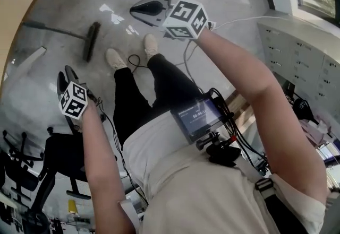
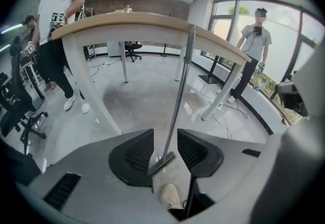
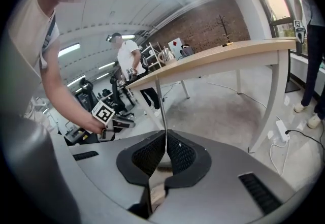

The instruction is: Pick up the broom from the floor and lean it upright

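Note:
The broom stands upright on the floor, its handle [image 2: 180, 91] leaning on the edge of the wooden table [image 2: 152, 22] and its brush head [image 2: 162, 163] on the ground. In the head view the brush head [image 1: 91, 41] lies ahead of my shoes. My left gripper [image 2: 165, 149] is open and empty; the broom shows through its gap but stands well beyond it. That gripper [image 1: 65, 78] hangs back from the broom. My right gripper [image 3: 165, 141] has its pads together with nothing between them, and the handle [image 3: 159, 101] shows far behind. It [image 1: 142, 9] hovers over the floor.
My shoes [image 1: 115, 59] stand near the brush head, with a cable [image 1: 133, 60] between them. A black office chair [image 1: 58, 158] is at lower left, white cabinets [image 1: 297, 52] at right. Other people stand by the table [image 2: 58, 40] and the window [image 2: 254, 50].

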`<action>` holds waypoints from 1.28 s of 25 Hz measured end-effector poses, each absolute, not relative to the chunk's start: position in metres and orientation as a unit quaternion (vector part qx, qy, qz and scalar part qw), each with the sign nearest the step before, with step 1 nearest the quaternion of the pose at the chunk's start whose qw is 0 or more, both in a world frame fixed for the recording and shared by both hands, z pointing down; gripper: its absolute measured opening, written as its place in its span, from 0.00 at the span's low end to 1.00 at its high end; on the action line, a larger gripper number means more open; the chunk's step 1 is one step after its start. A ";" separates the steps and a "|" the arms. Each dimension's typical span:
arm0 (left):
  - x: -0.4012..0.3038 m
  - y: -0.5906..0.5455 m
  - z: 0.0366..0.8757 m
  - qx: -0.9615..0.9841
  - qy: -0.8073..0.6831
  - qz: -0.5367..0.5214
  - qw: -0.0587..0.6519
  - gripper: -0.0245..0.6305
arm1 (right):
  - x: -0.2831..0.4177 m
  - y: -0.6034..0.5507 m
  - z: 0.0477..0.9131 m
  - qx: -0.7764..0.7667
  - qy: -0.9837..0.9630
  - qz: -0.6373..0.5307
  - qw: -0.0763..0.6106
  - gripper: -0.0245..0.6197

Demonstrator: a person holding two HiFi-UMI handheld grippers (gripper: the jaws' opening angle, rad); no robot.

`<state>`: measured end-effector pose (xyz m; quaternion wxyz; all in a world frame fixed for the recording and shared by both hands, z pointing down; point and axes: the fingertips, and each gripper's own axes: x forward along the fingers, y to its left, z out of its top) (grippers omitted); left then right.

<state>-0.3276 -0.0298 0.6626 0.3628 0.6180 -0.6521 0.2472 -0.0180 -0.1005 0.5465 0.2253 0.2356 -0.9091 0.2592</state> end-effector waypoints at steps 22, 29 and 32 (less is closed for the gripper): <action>-0.240 0.106 0.448 0.685 -0.650 0.101 0.313 0.07 | 0.041 -0.029 0.420 0.186 -0.941 0.213 0.183 0.07; -0.214 0.121 0.420 0.711 -0.634 0.107 0.284 0.07 | 0.039 -0.012 0.394 0.176 -0.950 0.215 0.141 0.07; -0.203 0.116 0.413 0.717 -0.634 0.107 0.271 0.07 | 0.038 -0.008 0.390 0.172 -0.950 0.228 0.125 0.07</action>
